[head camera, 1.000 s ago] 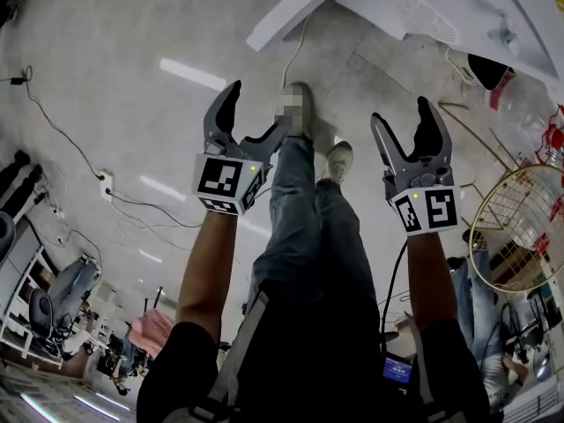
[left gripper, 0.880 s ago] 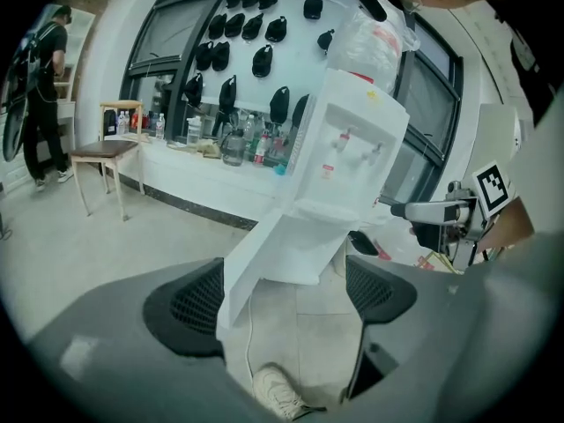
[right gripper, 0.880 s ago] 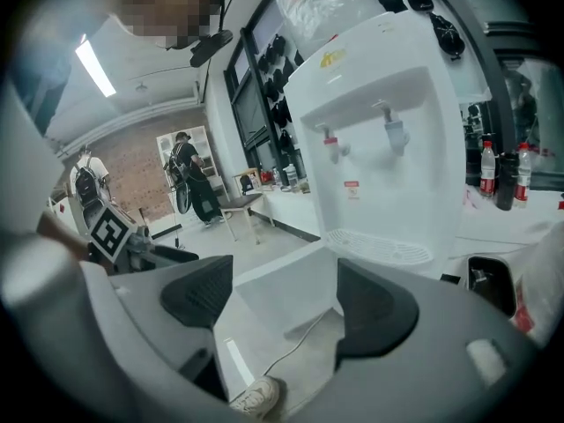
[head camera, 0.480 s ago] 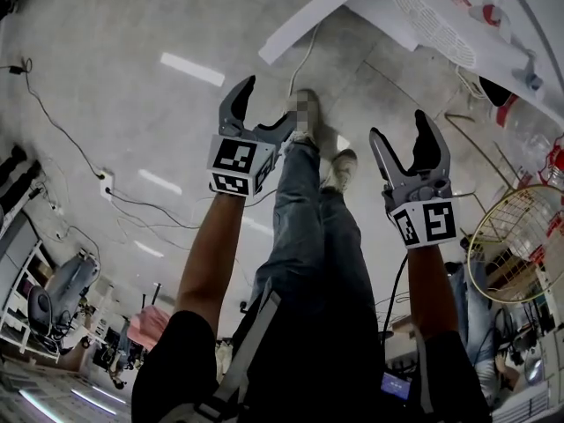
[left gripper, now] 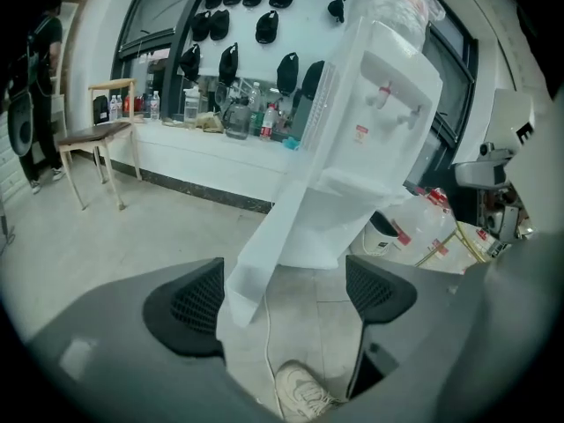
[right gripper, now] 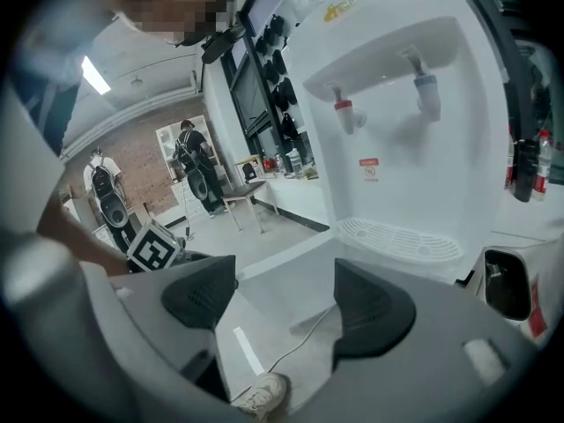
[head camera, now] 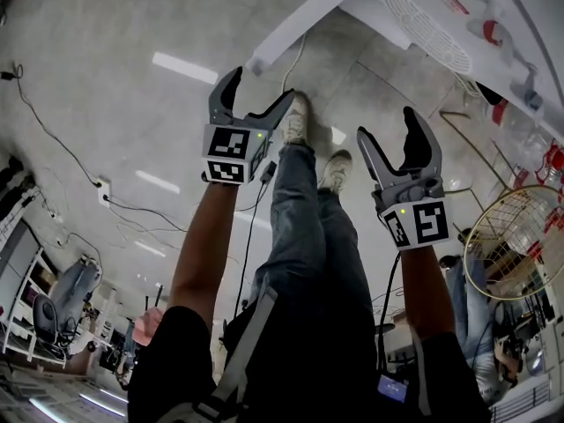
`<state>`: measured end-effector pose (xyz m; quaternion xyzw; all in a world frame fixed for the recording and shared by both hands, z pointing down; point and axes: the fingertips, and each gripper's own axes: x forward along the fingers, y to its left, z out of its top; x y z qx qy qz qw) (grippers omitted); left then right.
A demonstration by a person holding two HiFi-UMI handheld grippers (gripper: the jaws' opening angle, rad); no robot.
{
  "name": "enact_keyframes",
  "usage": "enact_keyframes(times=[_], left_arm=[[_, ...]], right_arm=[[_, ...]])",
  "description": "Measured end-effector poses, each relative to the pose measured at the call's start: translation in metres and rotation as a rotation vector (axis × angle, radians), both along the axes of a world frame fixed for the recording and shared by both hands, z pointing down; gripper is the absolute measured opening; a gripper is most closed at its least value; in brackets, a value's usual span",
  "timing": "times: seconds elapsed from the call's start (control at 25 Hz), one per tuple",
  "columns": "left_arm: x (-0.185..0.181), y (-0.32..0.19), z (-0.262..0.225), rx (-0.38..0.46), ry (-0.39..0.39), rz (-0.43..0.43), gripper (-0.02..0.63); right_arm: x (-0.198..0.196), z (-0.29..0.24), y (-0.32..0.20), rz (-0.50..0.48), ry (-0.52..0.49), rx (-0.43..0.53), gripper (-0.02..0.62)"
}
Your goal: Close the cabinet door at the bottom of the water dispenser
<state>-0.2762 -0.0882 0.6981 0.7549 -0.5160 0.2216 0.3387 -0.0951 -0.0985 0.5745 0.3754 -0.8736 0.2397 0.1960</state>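
The white water dispenser stands at the head view's top right, and its bottom cabinet door swings out as a long white panel toward the left. My left gripper is open and empty just below the door's free end. In the left gripper view the door shows edge-on between the jaws, farther off, with the dispenser behind it. My right gripper is open and empty, to the right over the floor. The right gripper view faces the dispenser with the door low between the jaws.
A white power cord trails over the floor by the person's shoes. A large water bottle and a round wire basket sit right of the dispenser. A stool and a counter with bottles are at the back.
Both grippers have sunk toward the floor and the dispenser. The left one now sits close under the door's free end; the right one has shifted slightly left.
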Motion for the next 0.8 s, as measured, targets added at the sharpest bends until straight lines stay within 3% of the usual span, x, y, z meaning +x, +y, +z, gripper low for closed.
enact_keyframes(times=[0.28,0.8], left_arm=[[-0.006,-0.018,0.025,-0.045,-0.027,0.027,0.439],[0.011,-0.014,0.042,-0.106,0.008,0.063,0.439]], right_arm=[[-0.001,0.008,-0.001,0.002,-0.009,-0.03,0.342],[0.016,0.011,0.012,0.054,-0.015,-0.058,0.33]])
